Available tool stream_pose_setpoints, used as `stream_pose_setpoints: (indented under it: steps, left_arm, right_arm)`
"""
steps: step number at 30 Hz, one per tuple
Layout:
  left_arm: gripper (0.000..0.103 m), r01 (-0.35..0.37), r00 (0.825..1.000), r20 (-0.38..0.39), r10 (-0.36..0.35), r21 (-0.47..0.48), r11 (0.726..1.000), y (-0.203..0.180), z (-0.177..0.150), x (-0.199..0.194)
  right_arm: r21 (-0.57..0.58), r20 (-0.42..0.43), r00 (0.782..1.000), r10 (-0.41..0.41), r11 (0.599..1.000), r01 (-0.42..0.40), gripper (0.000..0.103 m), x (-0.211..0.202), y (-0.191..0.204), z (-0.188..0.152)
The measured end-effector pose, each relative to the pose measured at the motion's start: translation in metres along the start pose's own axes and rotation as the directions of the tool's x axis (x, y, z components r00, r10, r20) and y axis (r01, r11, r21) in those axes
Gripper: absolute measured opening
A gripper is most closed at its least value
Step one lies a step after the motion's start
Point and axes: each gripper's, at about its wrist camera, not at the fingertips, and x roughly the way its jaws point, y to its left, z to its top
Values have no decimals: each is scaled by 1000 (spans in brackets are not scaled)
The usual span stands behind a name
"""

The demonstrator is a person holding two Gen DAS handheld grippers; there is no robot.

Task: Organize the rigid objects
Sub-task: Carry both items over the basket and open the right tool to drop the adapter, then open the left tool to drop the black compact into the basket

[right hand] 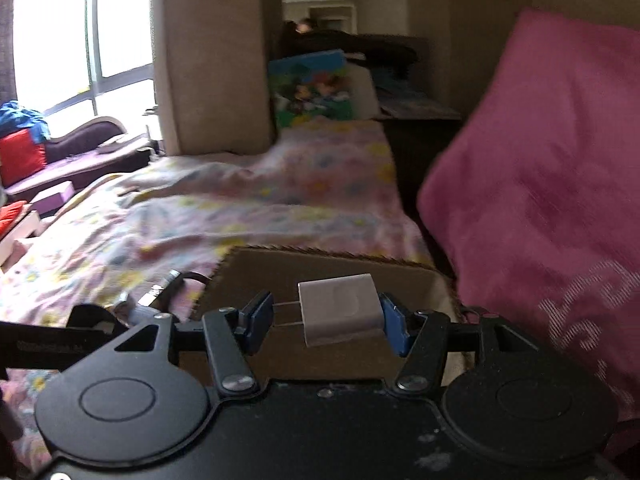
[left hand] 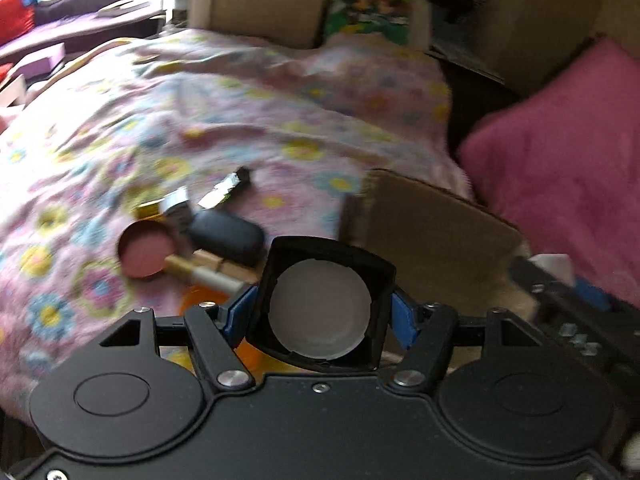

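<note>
My left gripper is shut on a black square compact case with a round white inside, held above the floral bedspread. On the bed to its left lie a round pink compact, a black oval case, a gold lipstick tube and a small silver and black item. My right gripper is shut on a white plug adapter, its prongs against the left pad, above an open cardboard box. The box also shows in the left wrist view.
A pink pillow stands right of the box. A tall cardboard box and a colourful picture book stand at the bed's far end. The other gripper shows at the right of the left view.
</note>
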Motion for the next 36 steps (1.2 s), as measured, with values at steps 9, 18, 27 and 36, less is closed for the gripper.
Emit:
stream_pose_setpoints:
  steps: [9,18,27,36]
  left_arm:
    - [63,18,1000,-23,-16,107,994,-43,7,20]
    - [66,10,999,-38,-5,133,991,-53,7,32]
    - [76,-12,999,-36,17,125,992,-47,6,34]
    - [77,-17,999,-45,23,126,992,-46,1,35]
  right_arm:
    - [44,-48,997,-62,997,64,57,25,-15,-6]
    - [55,-63,995,-75,995,79,56,35,-25,-9]
    - [61,-49,996,-79,995,82,63,37,-24,-6]
    - [54,-51,996,-79,995,82,63,36,-22,-8]
